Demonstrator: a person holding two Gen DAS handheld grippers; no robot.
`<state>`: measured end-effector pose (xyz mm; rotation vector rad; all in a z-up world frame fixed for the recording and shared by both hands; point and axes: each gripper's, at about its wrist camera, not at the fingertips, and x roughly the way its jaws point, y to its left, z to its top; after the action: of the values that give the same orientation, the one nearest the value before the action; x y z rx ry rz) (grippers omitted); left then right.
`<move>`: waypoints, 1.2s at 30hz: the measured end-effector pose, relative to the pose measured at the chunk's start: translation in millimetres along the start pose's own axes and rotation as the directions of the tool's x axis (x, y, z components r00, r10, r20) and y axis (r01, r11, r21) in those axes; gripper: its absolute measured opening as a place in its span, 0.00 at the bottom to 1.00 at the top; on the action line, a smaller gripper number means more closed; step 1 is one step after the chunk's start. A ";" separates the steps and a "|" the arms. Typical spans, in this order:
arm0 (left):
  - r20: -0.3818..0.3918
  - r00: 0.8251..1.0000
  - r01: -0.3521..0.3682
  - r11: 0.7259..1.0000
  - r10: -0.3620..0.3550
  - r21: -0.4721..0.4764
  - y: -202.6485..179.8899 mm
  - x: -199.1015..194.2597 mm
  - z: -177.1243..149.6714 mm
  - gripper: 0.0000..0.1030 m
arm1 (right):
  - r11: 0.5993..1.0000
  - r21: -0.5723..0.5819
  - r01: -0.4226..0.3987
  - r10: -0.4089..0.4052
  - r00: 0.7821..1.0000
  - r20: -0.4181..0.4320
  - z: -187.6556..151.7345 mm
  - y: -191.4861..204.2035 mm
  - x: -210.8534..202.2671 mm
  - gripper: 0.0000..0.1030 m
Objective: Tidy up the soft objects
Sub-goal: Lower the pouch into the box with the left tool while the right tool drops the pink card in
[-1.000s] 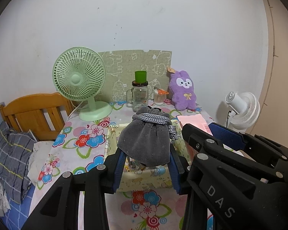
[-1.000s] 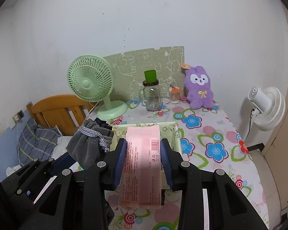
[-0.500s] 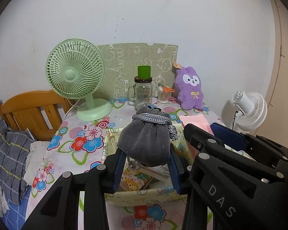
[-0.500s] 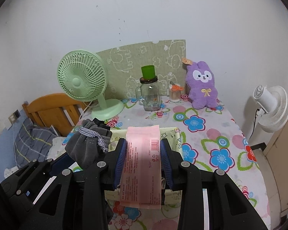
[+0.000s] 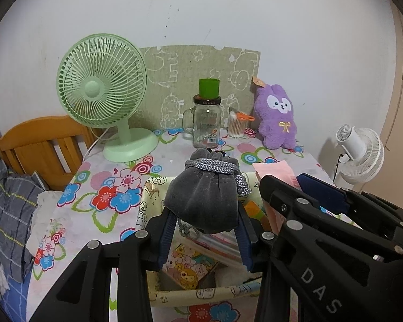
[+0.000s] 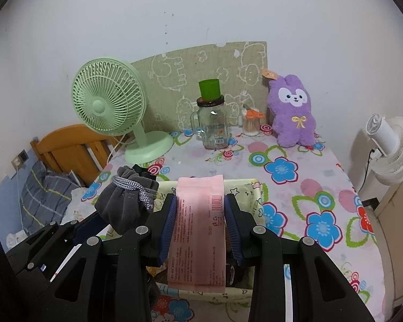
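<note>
Matt velvety pouch [image 5: 204,201], glossy packet [image 6: 198,230]

The pouch [image 5: 204,201] is grey velvet; the packet [image 6: 198,228] is pale pink. The bench [image 6: 295,182] cloth is white, with bright flowers. The plush [image 6: 292,112] is purple.

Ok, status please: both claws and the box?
Left claw shut on grey pouch. Right claw shut on pink packet. Both over fabric box. Nothing blocking.
</note>
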<state>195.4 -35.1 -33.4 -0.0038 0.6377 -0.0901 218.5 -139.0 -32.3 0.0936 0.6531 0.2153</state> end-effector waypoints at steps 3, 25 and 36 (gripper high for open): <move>-0.018 1.000 -0.023 1.000 0.023 0.007 0.5 11.7 -2.2 0.41 | 1.000 -0.002 0.004 -0.004 1.000 -0.011 -0.3 -1.6 9.4 0.38; -0.101 0.994 -0.031 0.999 0.035 0.038 4.4 50.0 -21.1 0.83 | 1.000 0.000 -0.028 0.028 0.994 -0.104 -12.6 -8.3 66.3 0.38; -0.097 0.995 -0.026 0.998 0.031 0.052 1.5 52.9 -22.5 0.86 | 0.999 -0.004 -0.036 0.035 0.992 -0.120 -15.0 -8.8 74.7 0.43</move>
<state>224.5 -37.6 -82.9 0.0589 0.7326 -0.0796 268.5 -130.3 -89.8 0.0868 0.7706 0.2588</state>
